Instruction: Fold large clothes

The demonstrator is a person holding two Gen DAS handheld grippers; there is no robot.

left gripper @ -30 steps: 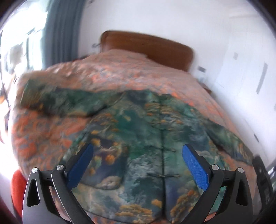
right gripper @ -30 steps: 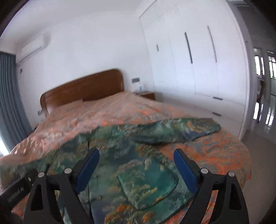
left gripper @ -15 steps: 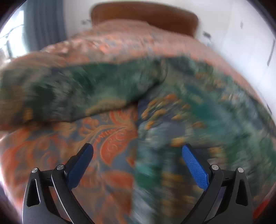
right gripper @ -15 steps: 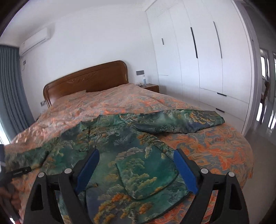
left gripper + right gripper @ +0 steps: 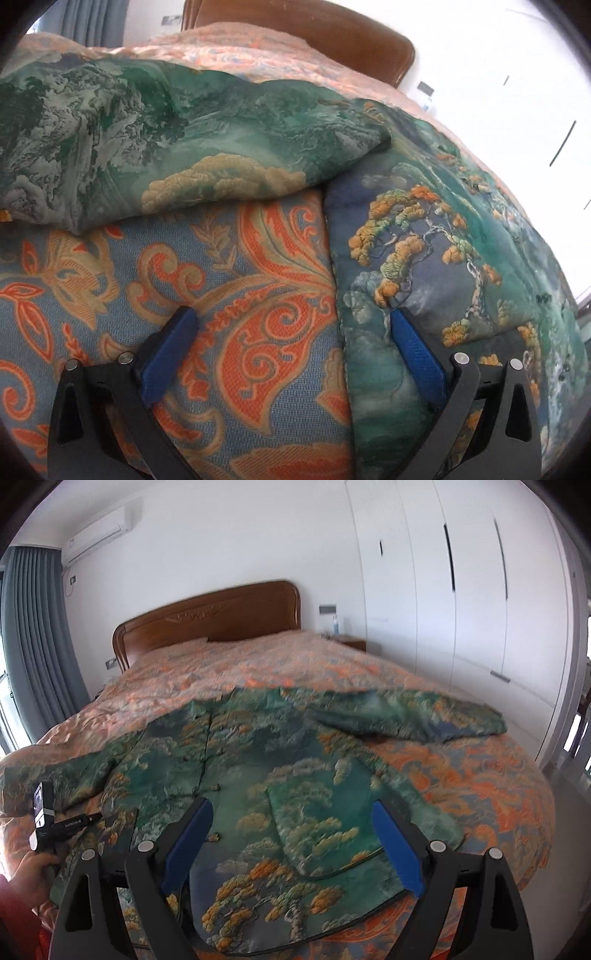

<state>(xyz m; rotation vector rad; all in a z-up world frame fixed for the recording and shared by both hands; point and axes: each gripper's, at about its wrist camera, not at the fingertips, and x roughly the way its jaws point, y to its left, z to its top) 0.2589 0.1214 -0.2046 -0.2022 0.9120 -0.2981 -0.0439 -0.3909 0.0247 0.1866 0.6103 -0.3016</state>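
A large green jacket with a printed tree and mountain pattern (image 5: 258, 768) lies spread flat on the bed, buttons up, sleeves out to both sides. In the left wrist view its left sleeve (image 5: 177, 147) lies across the top and its body edge (image 5: 443, 258) runs down the right. My left gripper (image 5: 291, 325) is open, low over the bedspread, its right finger at the jacket's side edge. It also shows in the right wrist view (image 5: 66, 827) by the left sleeve. My right gripper (image 5: 291, 819) is open and empty above the jacket's lower front.
The jacket lies on an orange and blue patterned bedspread (image 5: 207, 295) that covers the whole bed. A wooden headboard (image 5: 207, 616) stands at the far end. White wardrobes (image 5: 461, 590) line the right wall, grey curtains (image 5: 33, 646) the left. A bedside table (image 5: 351, 642) holds a bottle.
My left gripper has dropped down and left, from above the jacket's front to close over the bedspread at the jacket's left side under the sleeve. The right gripper has risen slightly.
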